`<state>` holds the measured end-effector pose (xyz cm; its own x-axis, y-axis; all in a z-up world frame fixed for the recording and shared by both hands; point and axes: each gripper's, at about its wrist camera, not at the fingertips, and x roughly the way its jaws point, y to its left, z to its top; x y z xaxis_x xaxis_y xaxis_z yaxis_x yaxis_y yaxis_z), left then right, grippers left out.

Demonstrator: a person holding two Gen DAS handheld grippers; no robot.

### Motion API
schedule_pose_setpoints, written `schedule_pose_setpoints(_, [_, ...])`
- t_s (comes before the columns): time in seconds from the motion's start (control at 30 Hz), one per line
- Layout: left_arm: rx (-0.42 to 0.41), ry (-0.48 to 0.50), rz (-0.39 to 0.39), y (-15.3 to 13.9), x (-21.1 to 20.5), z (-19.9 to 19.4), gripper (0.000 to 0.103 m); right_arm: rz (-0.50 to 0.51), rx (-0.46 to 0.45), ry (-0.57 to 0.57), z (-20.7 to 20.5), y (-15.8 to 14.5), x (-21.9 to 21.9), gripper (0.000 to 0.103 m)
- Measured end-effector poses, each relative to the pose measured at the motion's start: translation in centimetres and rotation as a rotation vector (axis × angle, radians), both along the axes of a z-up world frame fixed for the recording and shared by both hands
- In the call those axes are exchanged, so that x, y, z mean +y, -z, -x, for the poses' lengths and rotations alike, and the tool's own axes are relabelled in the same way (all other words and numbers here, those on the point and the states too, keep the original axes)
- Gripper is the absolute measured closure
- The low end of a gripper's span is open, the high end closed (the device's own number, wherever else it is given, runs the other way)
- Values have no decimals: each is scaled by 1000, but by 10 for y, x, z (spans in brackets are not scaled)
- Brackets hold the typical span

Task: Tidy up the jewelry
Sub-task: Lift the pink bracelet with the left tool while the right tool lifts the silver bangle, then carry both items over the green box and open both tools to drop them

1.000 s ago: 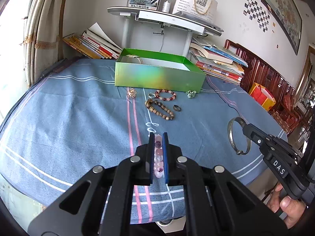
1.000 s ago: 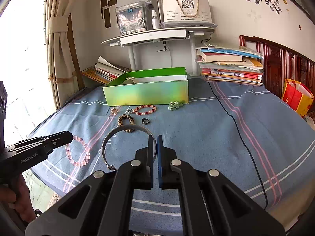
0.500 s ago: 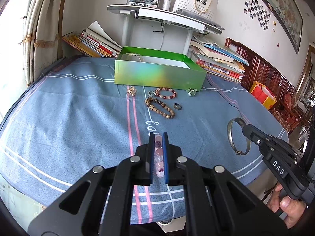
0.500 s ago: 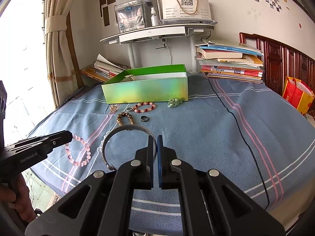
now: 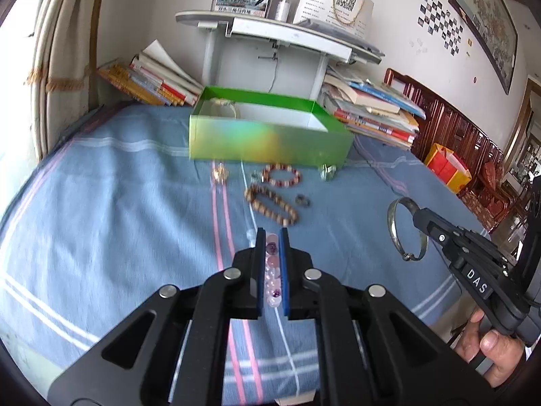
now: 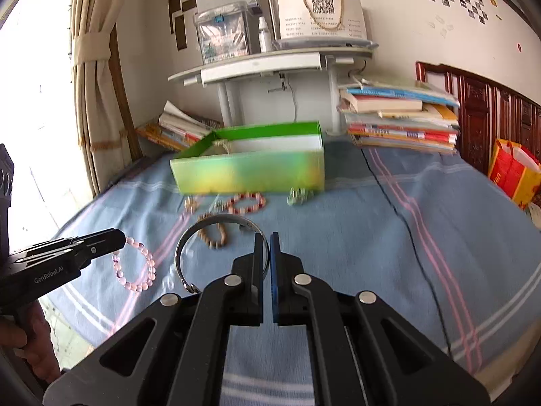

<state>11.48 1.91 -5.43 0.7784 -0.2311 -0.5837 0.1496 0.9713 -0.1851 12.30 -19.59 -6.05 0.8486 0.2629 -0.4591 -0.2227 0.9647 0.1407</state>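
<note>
Above the blue cloth (image 5: 101,223), both grippers tilt down: left gripper (image 5: 272,247) clamps one pink bracelet (image 6: 135,267), right gripper (image 6: 265,247) clamps one silver bangle (image 5: 402,230). One green box (image 5: 267,142) sits beyond, two bracelets (image 5: 280,176) before it.

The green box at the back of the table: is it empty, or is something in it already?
Not empty. The green box stands open, and a pale ring-shaped piece lies in its left end; the rest shows bare white floor.
</note>
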Motion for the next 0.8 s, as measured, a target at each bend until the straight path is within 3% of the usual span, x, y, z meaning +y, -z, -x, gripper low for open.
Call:
schedule_pose_setpoints(0.2, [-62, 26, -21, -45, -3, -53, 95, 11, -32, -20, -61, -34, 5, 99])
schedule_pose_setpoints(0.37, [-90, 40, -50, -81, -9, -129, 95, 15, -37, -19, -137, -55, 13, 99])
schedule_pose_setpoints(0.6, [2, -14, -60, -60, -8, -250, 95, 23, 23, 37, -234, -43, 18, 99])
schedule_pose_setpoints(0.73, [40, -48, -77, -39, -3, -286, 95, 14, 45, 53, -269, -30, 18, 98])
schedule_pose_setpoints(0.77, [39, -66, -84, -36, -1, -291, 89, 11, 37, 60, -275, -28, 17, 93])
schedule_pose_setpoints(0.8, [30, -80, -84, -35, 1, -291, 79, 10, 33, 69, -276, -26, 16, 76])
